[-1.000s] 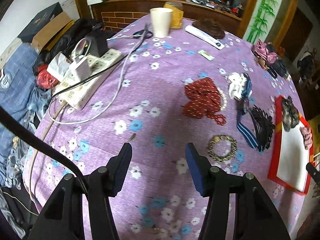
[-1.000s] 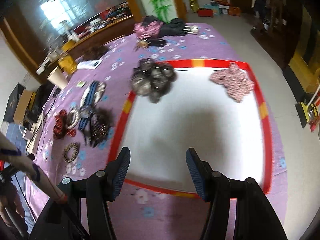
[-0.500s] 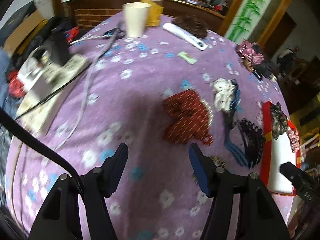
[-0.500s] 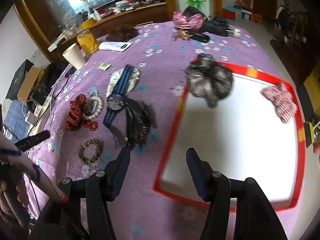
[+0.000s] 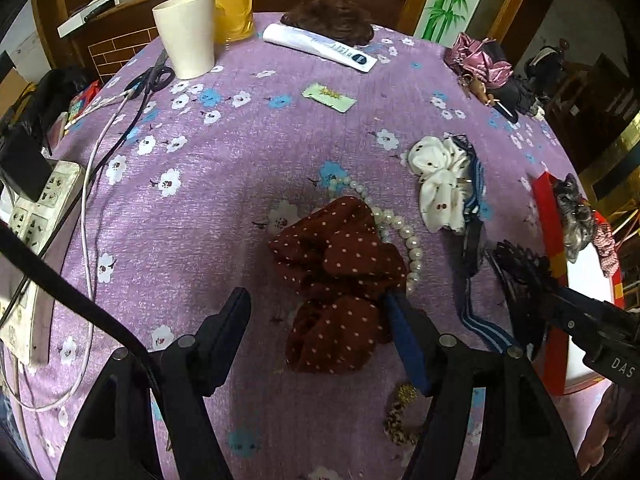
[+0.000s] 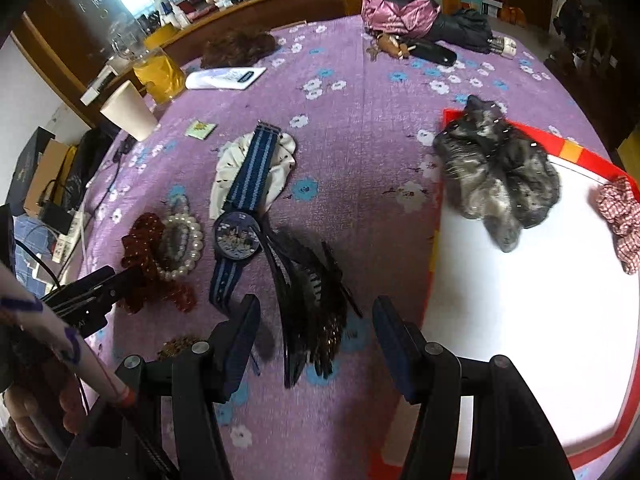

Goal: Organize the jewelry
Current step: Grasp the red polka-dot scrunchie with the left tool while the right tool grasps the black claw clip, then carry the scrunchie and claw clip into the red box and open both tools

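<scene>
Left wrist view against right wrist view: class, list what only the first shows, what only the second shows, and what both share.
Only the left wrist view shows the scissors beside the cup and the power strip's sockets.

Only the right wrist view shows the watch face, the folded umbrella and most of the white tray.

Both show the cup, red scrunchie, pearl bracelet, white scrunchie, black hair clip and grey scrunchie.
</scene>
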The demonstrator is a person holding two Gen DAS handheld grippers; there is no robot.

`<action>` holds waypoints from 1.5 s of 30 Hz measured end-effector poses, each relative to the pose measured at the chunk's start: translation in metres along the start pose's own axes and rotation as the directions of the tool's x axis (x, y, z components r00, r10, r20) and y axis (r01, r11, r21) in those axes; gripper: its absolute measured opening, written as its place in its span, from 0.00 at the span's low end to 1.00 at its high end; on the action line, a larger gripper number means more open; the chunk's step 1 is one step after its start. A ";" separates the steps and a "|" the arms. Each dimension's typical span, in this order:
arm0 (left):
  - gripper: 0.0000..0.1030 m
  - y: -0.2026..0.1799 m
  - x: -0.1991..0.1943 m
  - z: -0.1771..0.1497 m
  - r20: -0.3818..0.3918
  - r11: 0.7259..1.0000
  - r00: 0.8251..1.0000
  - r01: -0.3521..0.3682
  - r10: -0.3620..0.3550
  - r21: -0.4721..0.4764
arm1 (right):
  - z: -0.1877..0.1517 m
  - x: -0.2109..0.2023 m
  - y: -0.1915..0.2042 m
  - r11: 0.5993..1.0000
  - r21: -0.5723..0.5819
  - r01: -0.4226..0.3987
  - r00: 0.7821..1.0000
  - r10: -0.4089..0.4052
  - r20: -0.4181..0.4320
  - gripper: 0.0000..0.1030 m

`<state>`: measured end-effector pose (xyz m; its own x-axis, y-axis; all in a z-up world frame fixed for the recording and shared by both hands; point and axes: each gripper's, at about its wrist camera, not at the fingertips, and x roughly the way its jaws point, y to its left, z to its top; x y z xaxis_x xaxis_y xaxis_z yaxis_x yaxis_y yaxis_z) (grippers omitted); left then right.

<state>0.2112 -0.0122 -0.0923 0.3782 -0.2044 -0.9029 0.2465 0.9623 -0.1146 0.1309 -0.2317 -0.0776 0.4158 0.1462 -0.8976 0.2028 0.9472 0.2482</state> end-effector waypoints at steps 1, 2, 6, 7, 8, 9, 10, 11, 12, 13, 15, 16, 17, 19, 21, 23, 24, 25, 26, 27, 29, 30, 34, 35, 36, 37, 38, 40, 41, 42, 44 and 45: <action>0.65 0.000 0.001 0.000 -0.001 1.000 1.000 -0.003 0.003 0.001 | 0.001 0.004 0.000 1.000 0.003 0.001 1.000 -0.001 -0.005 0.61; 0.54 0.001 0.002 0.000 -0.006 1.000 1.000 0.003 -0.003 0.001 | 0.002 0.007 0.001 1.000 0.005 0.004 1.000 -0.004 -0.009 0.61; 0.14 0.005 0.013 -0.002 -0.063 0.999 0.997 0.033 -0.034 -0.012 | 0.003 0.017 0.002 1.000 0.008 0.011 1.000 -0.011 -0.023 0.60; 0.11 0.005 0.012 -0.003 -0.055 0.999 0.998 0.039 -0.039 -0.016 | 0.003 0.018 0.002 1.000 0.011 0.011 1.000 -0.011 -0.024 0.56; 0.10 0.006 0.010 -0.003 -0.053 0.999 0.998 0.043 -0.044 -0.019 | 0.003 0.019 0.003 1.000 0.011 0.012 1.000 -0.011 -0.027 0.51; 0.10 0.008 0.008 -0.003 -0.052 0.998 0.997 0.050 -0.052 -0.029 | 0.002 0.020 0.002 1.000 0.009 0.016 0.999 -0.016 -0.031 0.39; 0.09 0.009 0.005 -0.003 -0.050 0.998 0.997 0.056 -0.058 -0.039 | 0.001 0.019 0.003 1.000 0.006 0.017 0.999 -0.017 -0.027 0.39; 0.09 0.010 0.000 -0.003 -0.045 0.997 0.997 0.066 -0.068 -0.051 | 0.001 0.018 0.003 1.000 0.003 0.019 1.000 -0.019 -0.021 0.38; 0.09 0.012 -0.004 -0.004 -0.039 0.996 0.996 0.073 -0.075 -0.060 | 0.001 0.017 0.003 1.000 0.003 0.017 1.000 -0.017 -0.018 0.36; 0.09 0.013 -0.010 -0.004 -0.030 0.994 0.996 0.079 -0.081 -0.071 | 0.001 0.015 0.002 1.000 0.004 0.010 1.000 -0.010 -0.015 0.35; 0.09 0.015 -0.023 -0.005 -0.010 0.992 0.996 0.088 -0.089 -0.086 | 0.001 0.009 0.002 1.000 0.009 -0.009 1.000 0.009 -0.006 0.33; 0.09 0.016 -0.030 -0.006 0.002 0.991 0.995 0.096 -0.096 -0.094 | 0.001 0.005 0.002 1.000 0.011 -0.022 1.000 0.022 0.000 0.33; 0.09 0.016 -0.038 -0.007 0.012 0.990 0.995 0.104 -0.103 -0.098 | 0.000 0.001 0.002 0.999 0.011 -0.033 0.999 0.033 0.007 0.33; 0.09 0.015 -0.048 -0.008 0.026 0.988 0.993 0.117 -0.115 -0.100 | -0.001 -0.006 0.004 0.999 0.008 -0.049 0.999 0.049 0.015 0.33; 0.09 0.012 -0.059 -0.010 0.041 0.987 0.992 0.126 -0.123 -0.097 | -0.004 -0.014 0.005 0.998 0.004 -0.064 0.998 0.064 0.023 0.33; 0.09 0.006 -0.070 -0.014 0.056 0.987 0.990 0.133 -0.128 -0.089 | -0.006 -0.021 0.005 0.997 0.003 -0.077 0.997 0.077 0.031 0.33; 0.09 0.004 -0.075 -0.016 0.061 0.987 0.989 0.137 -0.132 -0.086 | -0.007 -0.023 0.005 0.997 0.003 -0.083 0.996 0.082 0.034 0.33; 0.09 0.001 -0.079 -0.017 0.067 0.987 0.989 0.139 -0.134 -0.083 | -0.009 -0.027 0.005 0.996 0.002 -0.091 0.995 0.091 0.038 0.33; 0.09 -0.002 -0.083 -0.018 0.072 0.987 0.988 0.140 -0.134 -0.079 | -0.011 -0.032 0.004 0.995 0.002 -0.100 0.994 0.100 0.043 0.33; 0.09 -0.007 -0.089 -0.020 0.081 0.988 0.988 0.135 -0.130 -0.071 | -0.013 -0.034 0.004 0.995 0.000 -0.105 0.993 0.105 0.046 0.33; 0.09 -0.013 -0.097 -0.024 0.095 0.991 0.989 0.121 -0.116 -0.055 | -0.017 -0.042 0.003 0.994 -0.006 -0.112 0.992 0.113 0.056 0.33; 0.09 -0.019 -0.102 -0.026 0.104 0.993 0.989 0.109 -0.104 -0.043 | -0.020 -0.047 0.002 0.993 -0.011 -0.115 0.991 0.115 0.062 0.33; 0.09 -0.039 -0.117 -0.036 0.127 0.998 0.990 0.056 -0.056 0.011 | -0.030 -0.060 -0.003 0.993 -0.018 -0.118 0.990 0.119 0.077 0.33; 0.09 -0.045 -0.121 -0.038 0.131 0.999 0.990 0.043 -0.046 0.023 | -0.033 -0.064 -0.006 0.992 -0.015 -0.121 0.989 0.122 0.080 0.33; 0.09 -0.049 -0.124 -0.040 0.135 0.999 0.990 0.033 -0.037 0.034 | -0.035 -0.066 -0.008 0.992 -0.013 -0.124 0.989 0.124 0.081 0.33; 0.09 -0.054 -0.127 -0.042 0.139 0.999 0.990 0.021 -0.027 0.043 | -0.037 -0.070 -0.011 0.992 -0.010 -0.126 0.988 0.126 0.085 0.33; 0.09 -0.060 -0.130 -0.044 0.144 0.999 0.989 0.008 -0.016 0.054 | -0.040 -0.073 -0.015 0.992 -0.007 -0.126 0.988 0.126 0.090 0.33; 0.09 -0.068 -0.134 -0.048 0.149 0.998 0.989 -0.008 -0.002 0.069 | -0.044 -0.079 -0.022 0.992 0.000 -0.125 0.987 0.125 0.097 0.33; 0.09 -0.074 -0.136 -0.050 0.150 0.997 0.989 -0.015 0.004 0.076 | -0.047 -0.083 -0.027 0.992 0.006 -0.126 0.987 0.125 0.101 0.33; 0.09 -0.077 -0.138 -0.052 0.150 0.996 0.989 -0.019 0.007 0.082 | -0.048 -0.085 -0.030 0.992 0.010 -0.127 0.987 0.125 0.104 0.33; 0.09 -0.085 -0.141 -0.054 0.150 0.995 0.989 -0.030 0.016 0.094 | -0.052 -0.090 -0.039 0.992 0.022 -0.127 0.986 0.124 0.113 0.33; 0.09 -0.089 -0.141 -0.055 0.151 0.994 0.988 -0.036 0.020 0.101 | -0.053 -0.092 -0.043 0.991 0.029 -0.127 0.986 0.123 0.117 0.33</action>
<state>0.0867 -0.0595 0.0230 0.5133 -0.2096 -0.8322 0.3214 0.9461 -0.0401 0.0363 -0.2710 -0.0248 0.5381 0.2273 -0.8116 0.1742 0.9121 0.3710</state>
